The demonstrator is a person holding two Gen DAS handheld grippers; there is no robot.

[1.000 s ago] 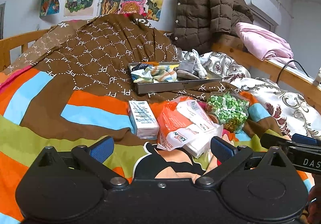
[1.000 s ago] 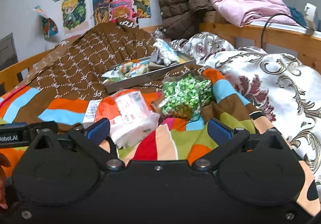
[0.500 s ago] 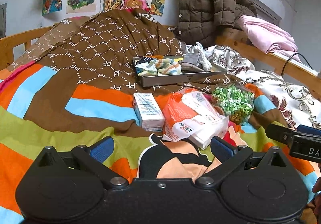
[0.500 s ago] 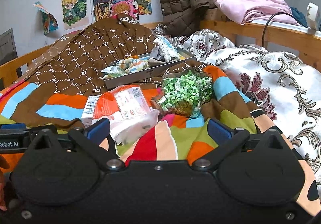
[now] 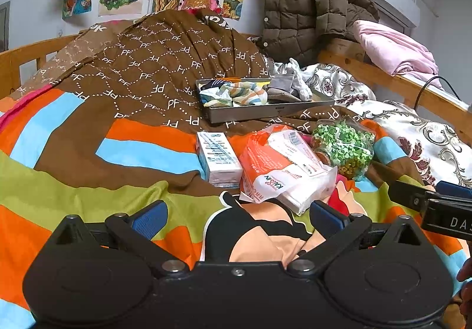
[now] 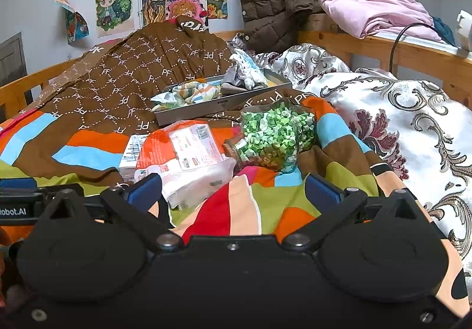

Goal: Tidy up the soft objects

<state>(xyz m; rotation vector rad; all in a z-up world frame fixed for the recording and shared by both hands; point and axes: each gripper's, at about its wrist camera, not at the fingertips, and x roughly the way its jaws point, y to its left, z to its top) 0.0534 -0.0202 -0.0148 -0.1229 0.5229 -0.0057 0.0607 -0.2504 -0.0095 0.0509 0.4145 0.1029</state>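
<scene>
A: Grippers first. What has changed since a second ago?

B: Little. The left gripper point(image 5: 237, 218) has drawn slightly closer to the pile, so the items sit larger in its view; its blue fingers are spread wide with nothing between them. The right gripper point(image 6: 233, 188) is likewise spread and empty, hovering over the striped quilt point(image 6: 88, 137). Nothing on the bed has moved.

A: Count the things.

B: One metal tray point(image 5: 265, 112) on the brown quilted blanket point(image 5: 153, 63), holding one striped sock bundle point(image 5: 236, 94) and one grey-and-white bundle of soft items point(image 5: 290, 84). Nearer, one small white box point(image 5: 219, 159), touching one orange tissue pack point(image 5: 283, 169), and just beside that one jar of green paper stars point(image 6: 274, 135), lying on its side.

A: Anything behind?

B: One brown padded jacket point(image 5: 309, 1), one pink blanket point(image 6: 374, 11).
</scene>
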